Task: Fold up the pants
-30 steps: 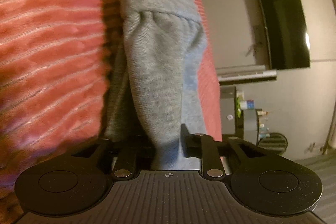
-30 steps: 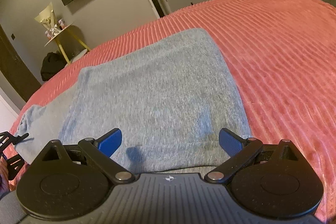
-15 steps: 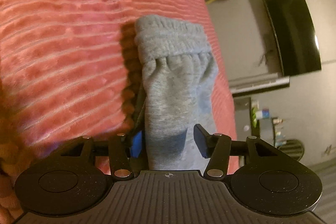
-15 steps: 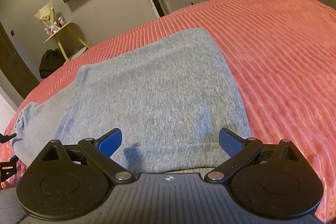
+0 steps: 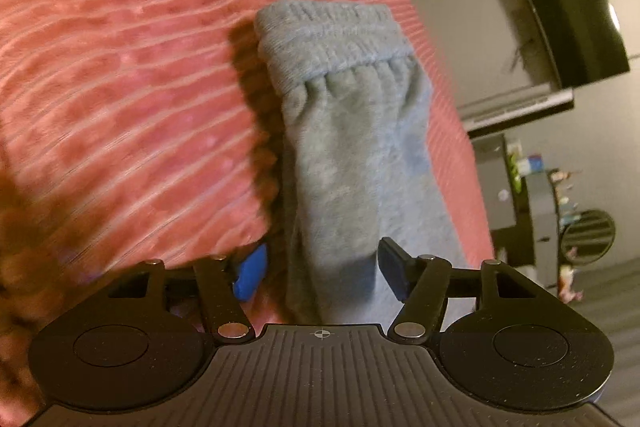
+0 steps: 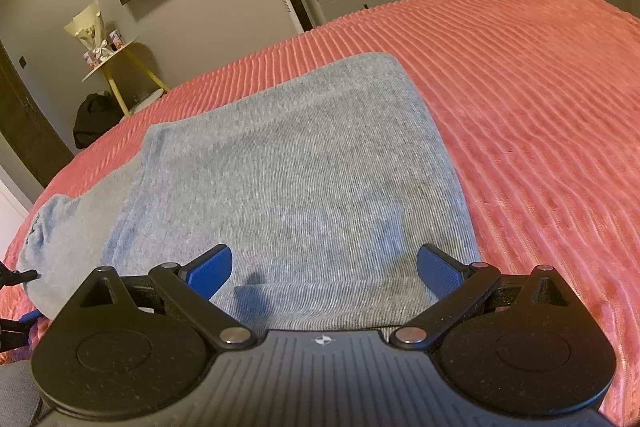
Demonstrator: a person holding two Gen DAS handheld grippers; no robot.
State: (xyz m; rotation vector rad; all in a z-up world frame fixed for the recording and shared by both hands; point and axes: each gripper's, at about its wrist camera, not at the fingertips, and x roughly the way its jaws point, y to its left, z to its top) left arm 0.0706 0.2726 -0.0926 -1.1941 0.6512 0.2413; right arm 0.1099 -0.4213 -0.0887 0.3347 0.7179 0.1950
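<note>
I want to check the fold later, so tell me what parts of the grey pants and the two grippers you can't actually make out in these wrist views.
- Left wrist view: the pants run behind the left gripper body; that end is hidden. Jaws have just been opening, cloth between, pads clear.
- Same view: motion blur smears the bedspread.
- Right wrist view: the near hem is hidden behind the right gripper.
- Same view: the left gripper is cut off by the left edge.

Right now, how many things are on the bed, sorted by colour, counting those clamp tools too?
Grey: 1, the pants
Black with blue pads: 2, the left gripper and the right gripper, both open, the left's jaws just opened off the pants
Total: 3, all over the red bedspread
</note>
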